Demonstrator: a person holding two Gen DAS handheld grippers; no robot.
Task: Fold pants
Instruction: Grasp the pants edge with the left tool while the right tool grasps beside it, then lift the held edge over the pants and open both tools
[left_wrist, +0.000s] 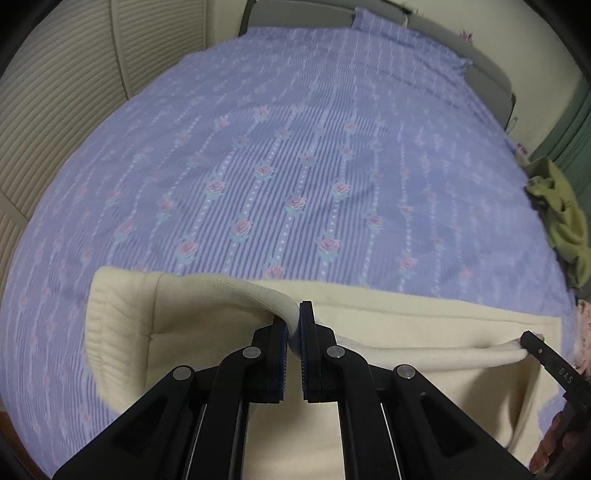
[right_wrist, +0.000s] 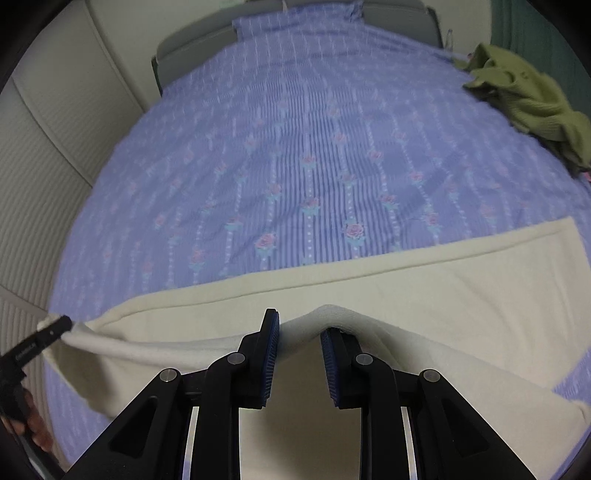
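Note:
Cream pants lie across the near part of a bed, their ribbed waistband at the left in the left wrist view. My left gripper is shut on a raised fold of the fabric near the waistband. My right gripper is shut on another raised fold of the pants, further along the leg. A taut ridge of cloth runs between the two grips. Each view shows the other gripper: the right one at the right edge, the left one at the left edge.
The bed has a purple striped sheet with pink roses. A crumpled green garment lies at the bed's far right side. Cream slatted doors stand to the left. A grey headboard is at the far end.

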